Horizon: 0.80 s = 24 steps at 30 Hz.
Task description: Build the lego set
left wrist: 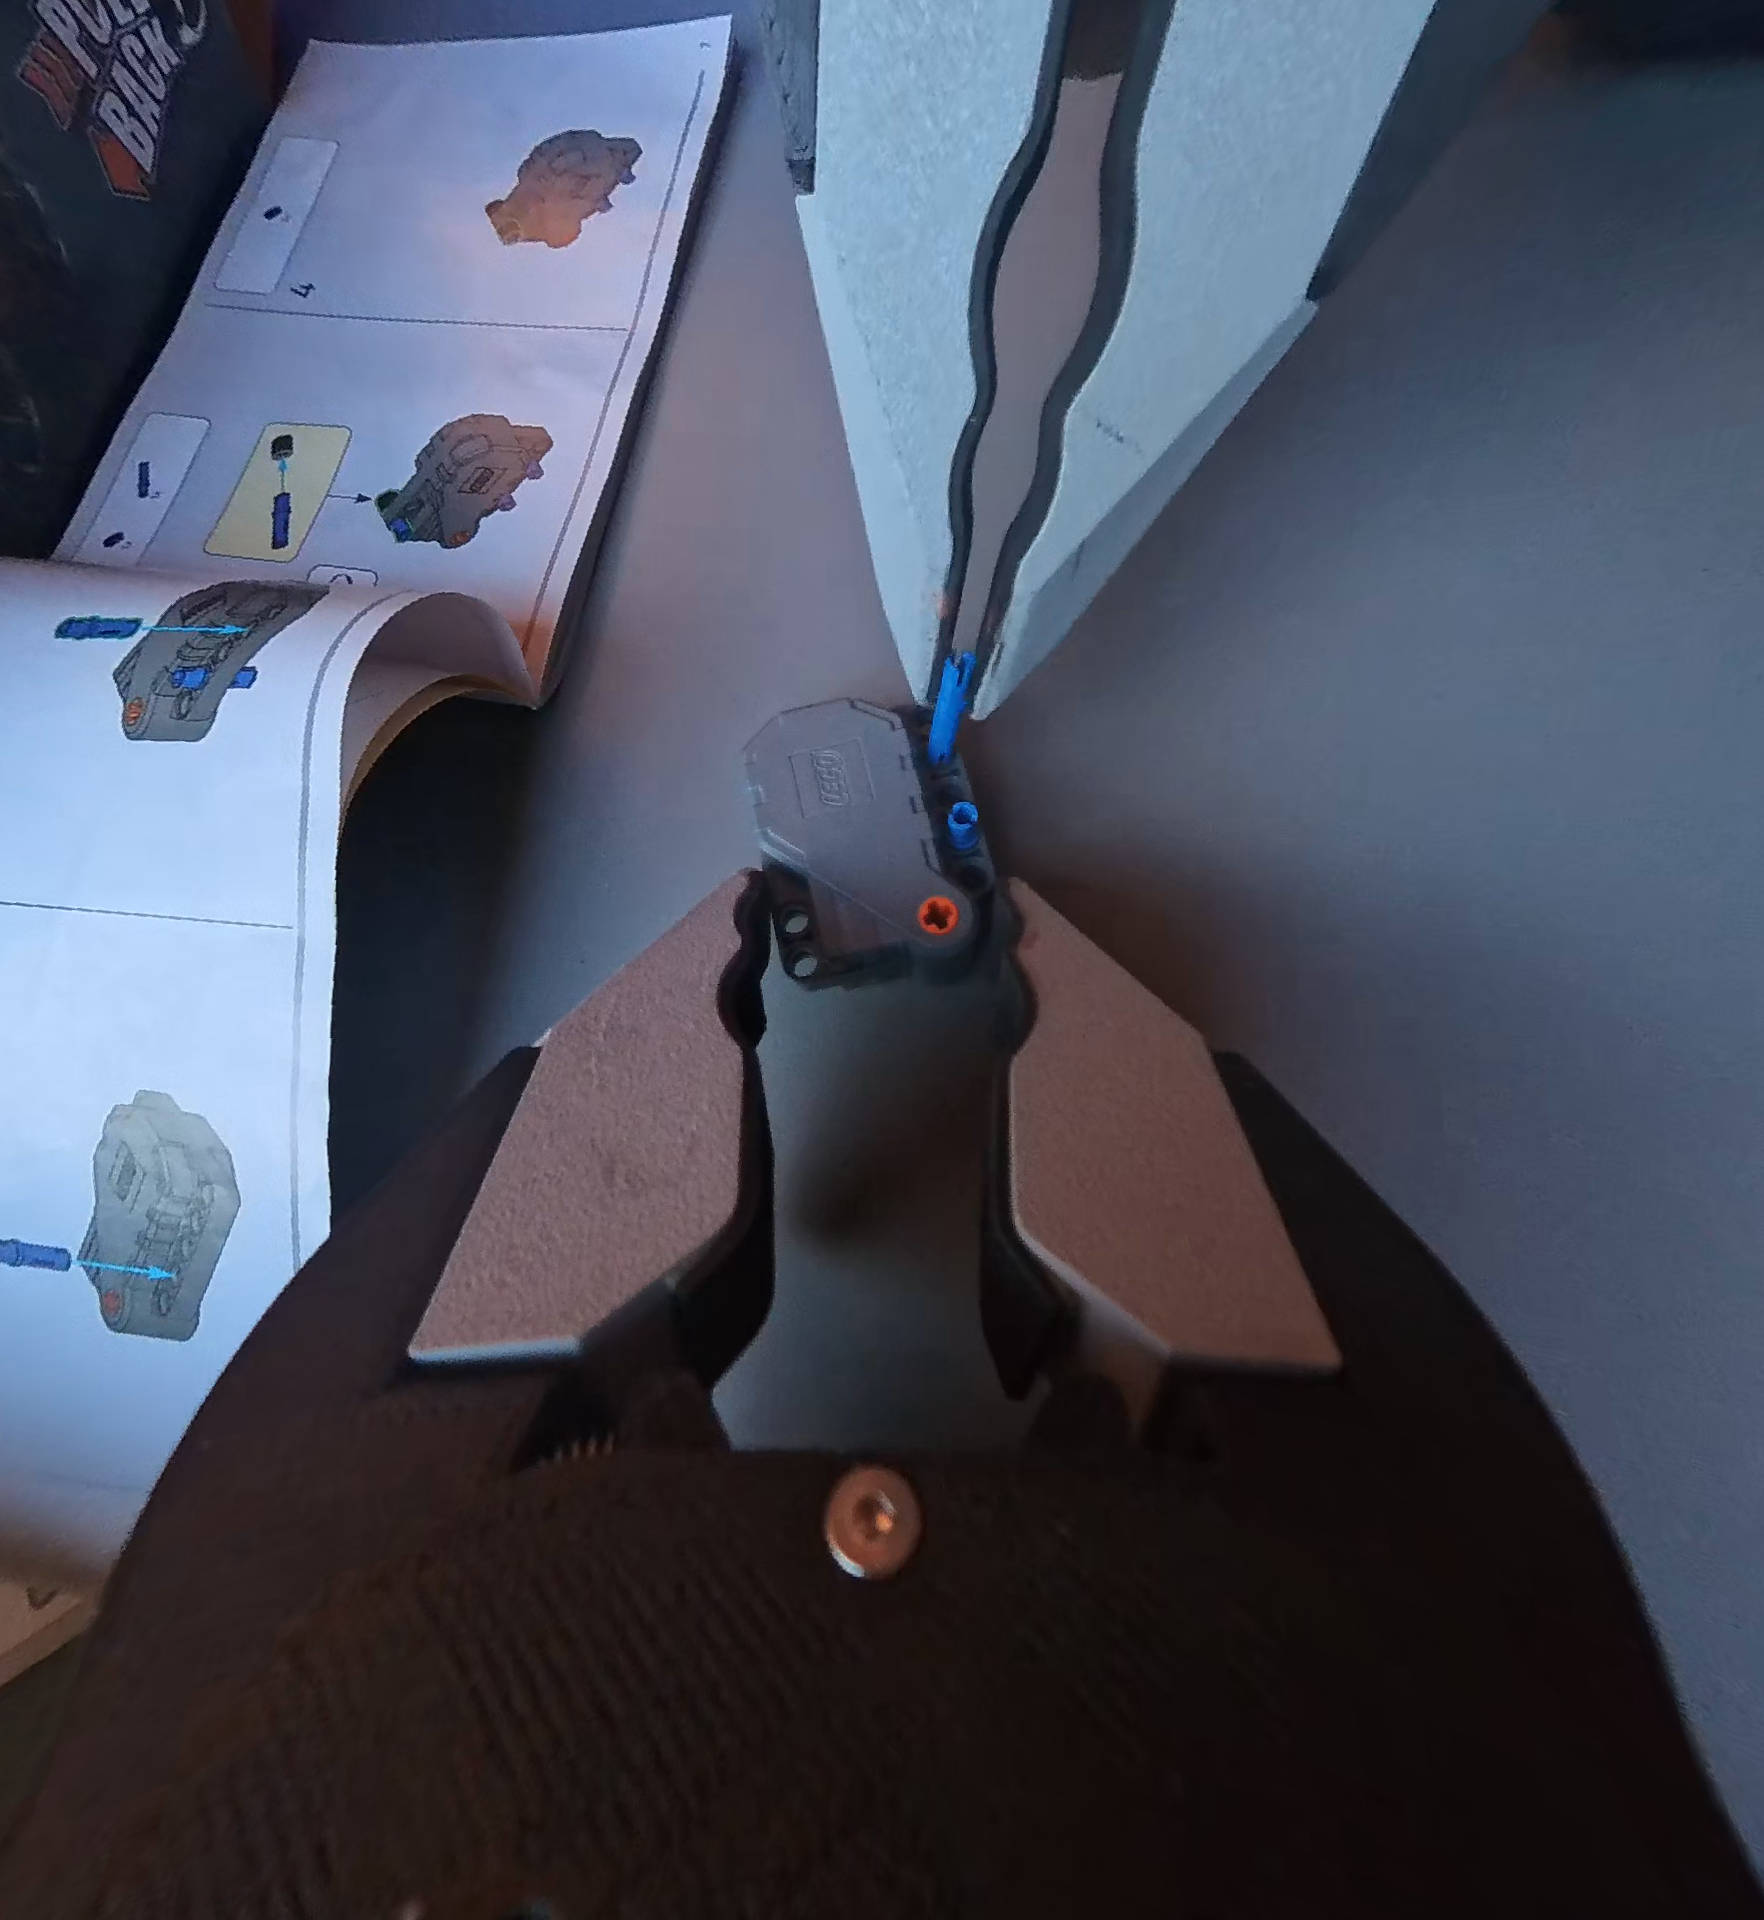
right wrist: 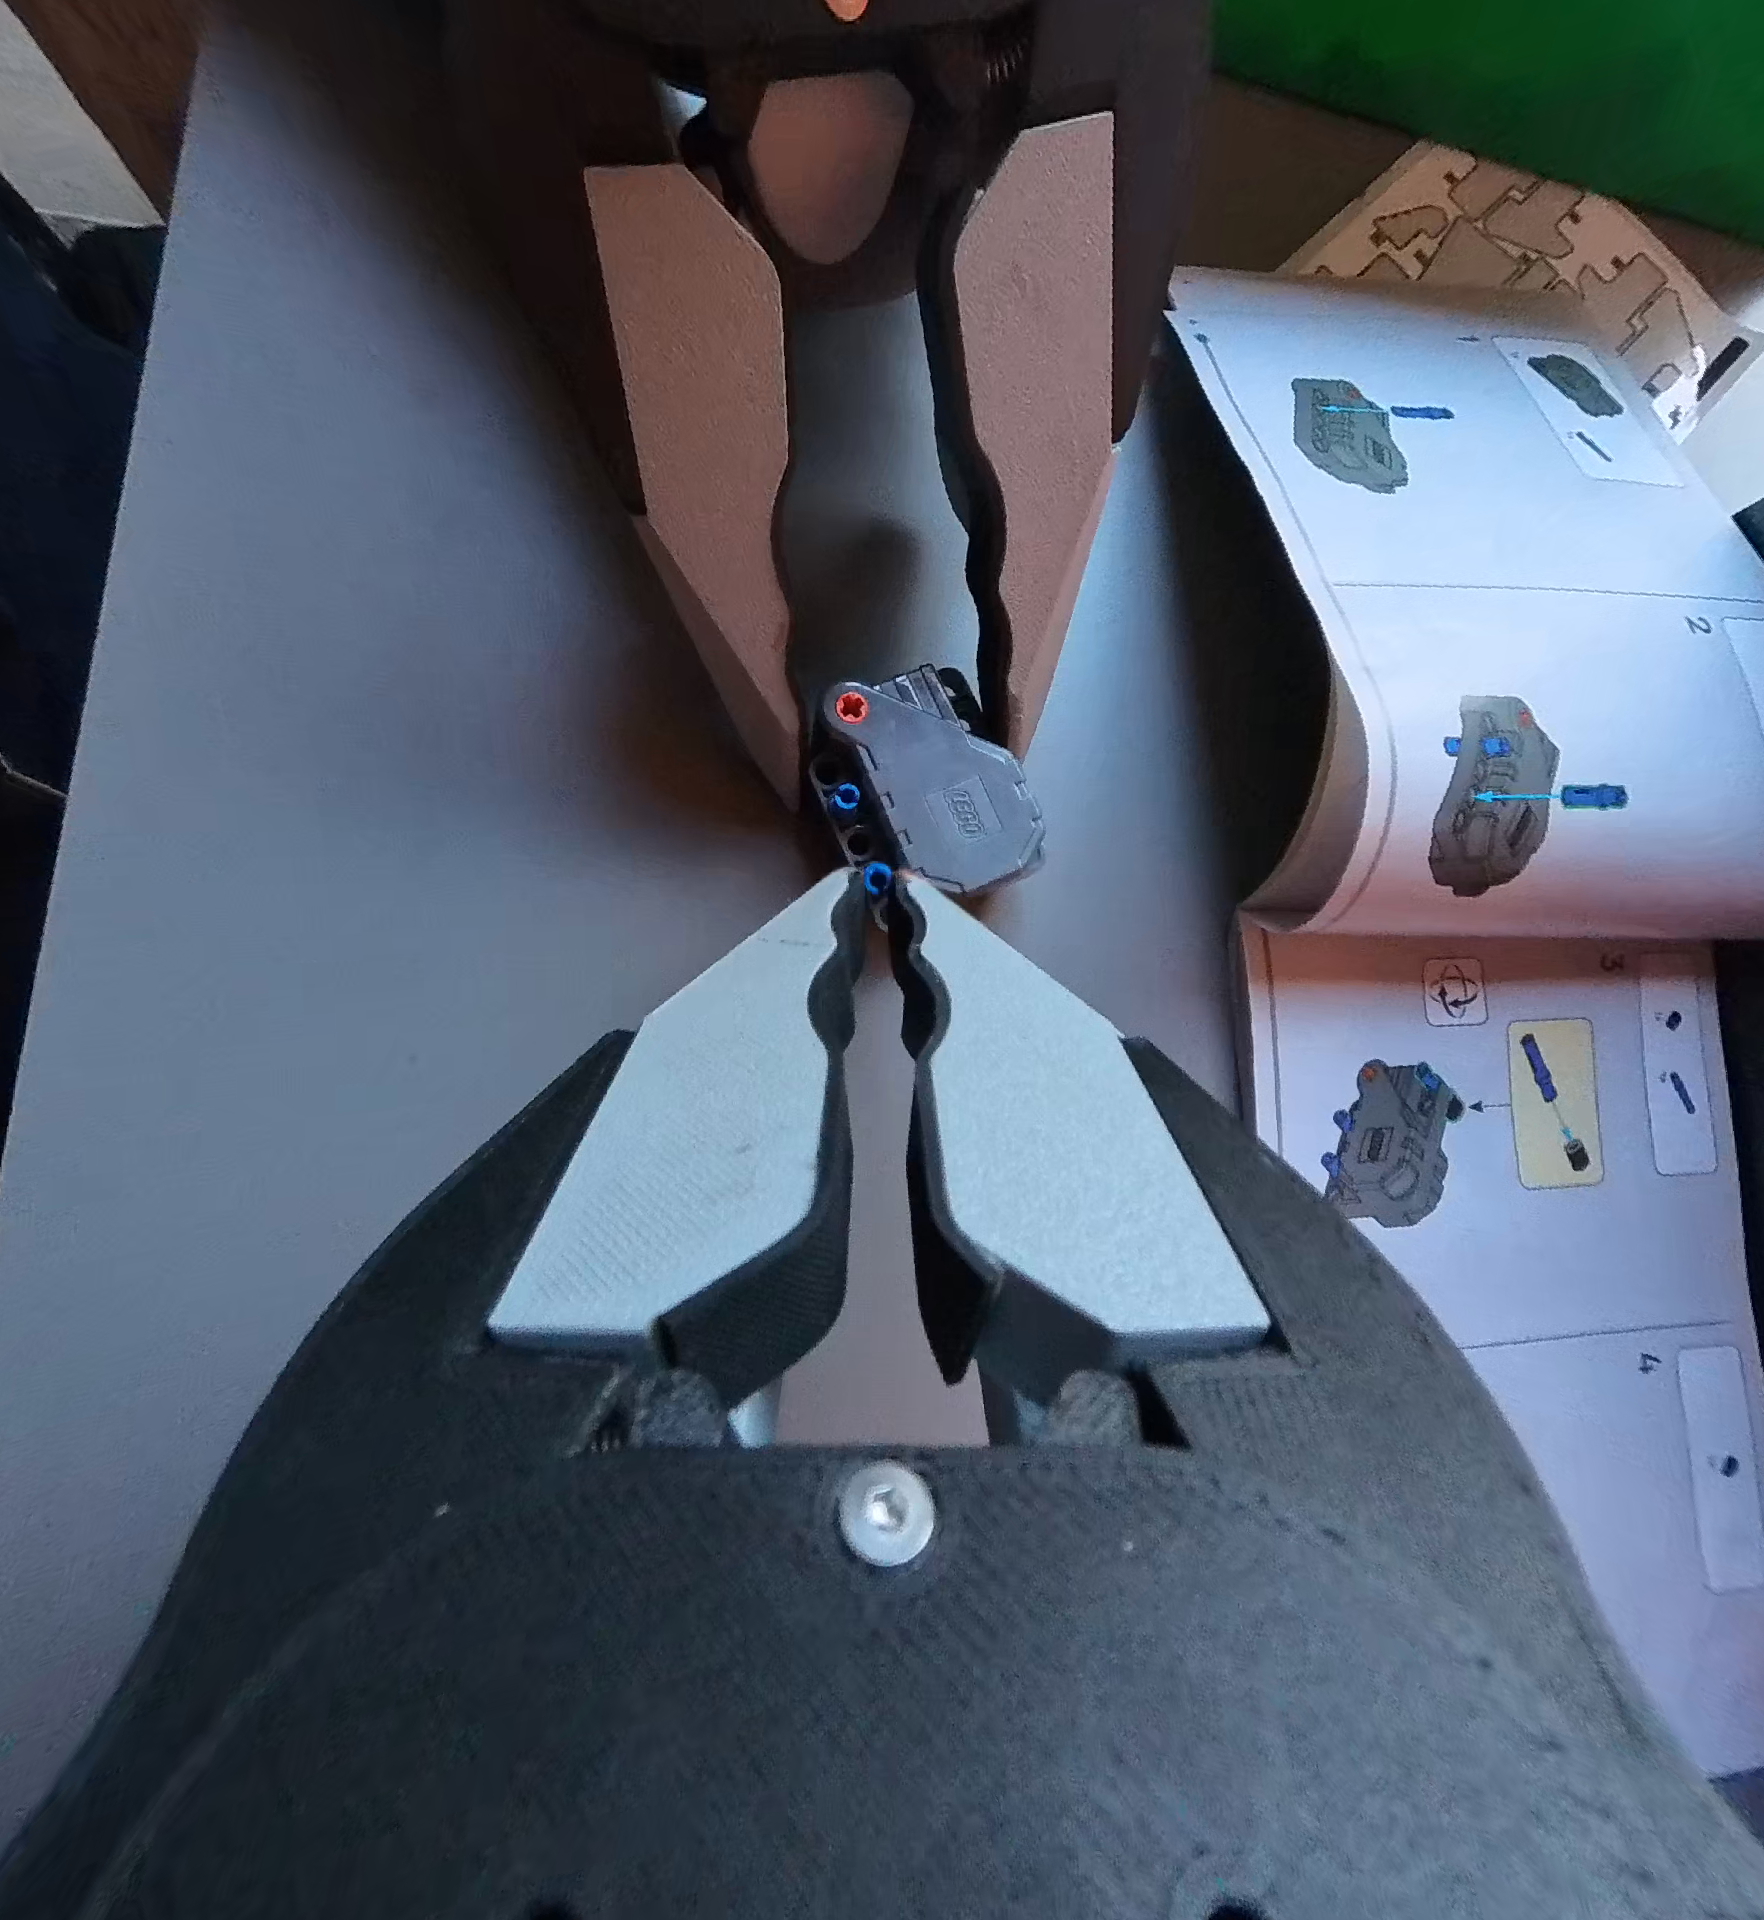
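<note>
Two risks stand out: the blue pin (left wrist: 949, 707) could twist in its pinch or jam against the hole's edge if pushed off-axis, and the grey motor block (left wrist: 862, 831) could pivot under the load. The right gripper (right wrist: 876, 883) has its fingers nearly together on the pin, at the block's 6 o'clock in its own view. The left gripper (left wrist: 873, 935) clamps the block's end, moderately spread, above the table (left wrist: 1480, 727), with the instruction booklet (left wrist: 234, 727) at 9 o'clock.

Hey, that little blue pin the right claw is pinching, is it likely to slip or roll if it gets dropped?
The blue pin is thin and round, so it would probably roll on the smooth grey table. It looks like stiff plastic, unlikely to bend. The right claw grips only its end, so it might pivot or slip while being pushed into the grey motor block.
</note>
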{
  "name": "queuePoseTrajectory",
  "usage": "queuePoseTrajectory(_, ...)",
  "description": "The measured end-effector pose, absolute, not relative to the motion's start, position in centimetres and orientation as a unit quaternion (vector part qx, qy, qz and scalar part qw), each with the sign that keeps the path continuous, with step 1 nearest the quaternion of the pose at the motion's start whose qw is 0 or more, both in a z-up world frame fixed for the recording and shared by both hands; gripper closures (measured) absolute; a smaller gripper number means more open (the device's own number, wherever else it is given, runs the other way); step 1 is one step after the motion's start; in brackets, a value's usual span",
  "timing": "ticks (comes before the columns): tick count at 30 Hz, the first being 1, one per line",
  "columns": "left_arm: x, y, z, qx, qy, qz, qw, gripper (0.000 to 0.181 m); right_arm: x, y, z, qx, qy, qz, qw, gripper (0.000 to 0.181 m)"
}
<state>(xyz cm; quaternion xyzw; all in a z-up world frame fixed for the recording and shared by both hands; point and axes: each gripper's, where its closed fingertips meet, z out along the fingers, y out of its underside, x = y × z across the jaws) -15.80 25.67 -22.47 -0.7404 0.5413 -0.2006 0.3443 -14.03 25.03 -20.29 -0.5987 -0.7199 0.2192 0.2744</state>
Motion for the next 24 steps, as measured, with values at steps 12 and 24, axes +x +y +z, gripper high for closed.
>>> queuePoseTrajectory(12,-15.79,25.64,-22.46,-0.740,0.542,-0.201,0.344,0.142,-13.95,25.02,-20.26,-0.596,-0.722,0.218,0.276,0.180)
queuePoseTrajectory(24,-15.79,25.64,-22.48,-0.740,0.542,-0.201,0.344,0.142,-14.02,24.89,-19.98,-0.592,-0.723,0.219,0.279,0.180)
